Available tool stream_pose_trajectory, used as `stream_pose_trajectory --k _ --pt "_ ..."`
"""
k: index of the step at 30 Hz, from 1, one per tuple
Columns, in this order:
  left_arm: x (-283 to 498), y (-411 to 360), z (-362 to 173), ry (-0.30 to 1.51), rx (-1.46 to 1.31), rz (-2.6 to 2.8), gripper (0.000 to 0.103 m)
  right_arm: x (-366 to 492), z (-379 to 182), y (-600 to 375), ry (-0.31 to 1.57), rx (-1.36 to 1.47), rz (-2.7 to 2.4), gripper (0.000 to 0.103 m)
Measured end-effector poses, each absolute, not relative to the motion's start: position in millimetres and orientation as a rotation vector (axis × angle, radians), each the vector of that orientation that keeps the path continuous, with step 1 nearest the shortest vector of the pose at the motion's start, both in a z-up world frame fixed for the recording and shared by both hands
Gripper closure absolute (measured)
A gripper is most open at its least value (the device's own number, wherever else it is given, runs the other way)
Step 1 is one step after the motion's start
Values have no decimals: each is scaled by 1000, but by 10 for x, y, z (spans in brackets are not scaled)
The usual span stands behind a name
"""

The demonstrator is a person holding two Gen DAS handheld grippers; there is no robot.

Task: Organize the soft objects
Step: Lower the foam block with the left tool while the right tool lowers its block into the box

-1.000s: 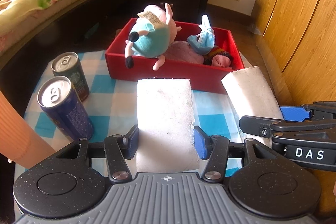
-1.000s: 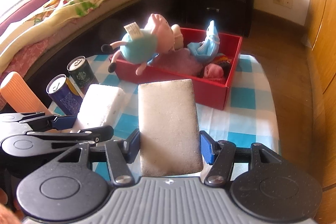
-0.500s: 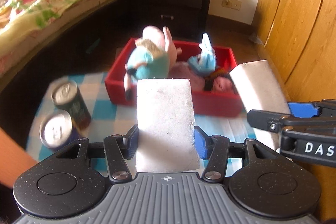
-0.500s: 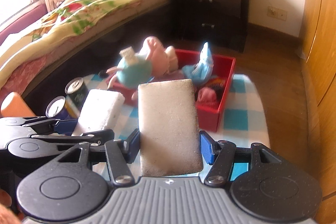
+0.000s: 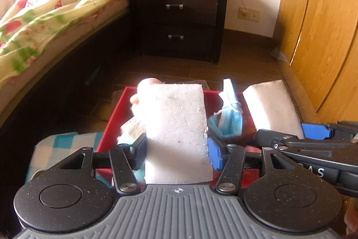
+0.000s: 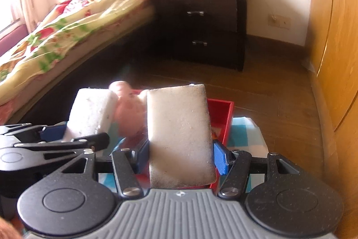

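Observation:
My left gripper (image 5: 176, 150) is shut on a white foam sponge (image 5: 176, 122) and holds it above the red box (image 5: 114, 115). My right gripper (image 6: 181, 156) is shut on a second, greyer sponge (image 6: 179, 138) over the box's right end (image 6: 223, 113). Each gripper shows in the other's view: the right one (image 5: 290, 133) with its sponge (image 5: 270, 109), the left one (image 6: 76, 136) with its sponge (image 6: 91, 113). In the box lie a pink plush toy (image 6: 128, 109), partly hidden by the sponges, and a blue face mask (image 5: 230, 118).
The box sits on a blue-and-white checked cloth (image 5: 62, 145) on a small table. A bed (image 5: 44, 21) with a flowered cover runs along the left. A dark nightstand (image 5: 179, 21) stands ahead and a wooden wardrobe (image 5: 324, 37) on the right.
Both grippers have moved forward side by side with their sponges, from in front of the red box to over it. The two drink cans have dropped out of view.

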State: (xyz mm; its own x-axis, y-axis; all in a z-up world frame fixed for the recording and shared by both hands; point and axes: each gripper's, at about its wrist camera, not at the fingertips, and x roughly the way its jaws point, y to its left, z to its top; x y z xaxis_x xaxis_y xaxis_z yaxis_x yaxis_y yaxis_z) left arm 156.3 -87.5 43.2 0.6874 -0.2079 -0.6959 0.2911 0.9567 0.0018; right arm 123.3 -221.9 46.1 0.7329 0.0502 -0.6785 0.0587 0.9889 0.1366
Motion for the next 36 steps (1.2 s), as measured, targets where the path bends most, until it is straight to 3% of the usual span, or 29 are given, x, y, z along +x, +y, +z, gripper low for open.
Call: stream_pose_trajectory --k 8,14,17,20,36 --pt "1813 -1042 336 754 159 -264 45 1550 220 -2372 776 178 -26 66" --pt "1908 -1046 299 762 146 -253 27 1594 101 -2544 772 269 -20 64" --pt "1924 -990 332 763 102 -249 27 1608 69 -2598 779 319 -5 60" --pt "1911 -912 411 754 59 -248 27 1634 7 -2604 796 375 35 51" --pt "1326 -686 653 695 78 -228 27 1016 281 -2517 728 358 20 51"
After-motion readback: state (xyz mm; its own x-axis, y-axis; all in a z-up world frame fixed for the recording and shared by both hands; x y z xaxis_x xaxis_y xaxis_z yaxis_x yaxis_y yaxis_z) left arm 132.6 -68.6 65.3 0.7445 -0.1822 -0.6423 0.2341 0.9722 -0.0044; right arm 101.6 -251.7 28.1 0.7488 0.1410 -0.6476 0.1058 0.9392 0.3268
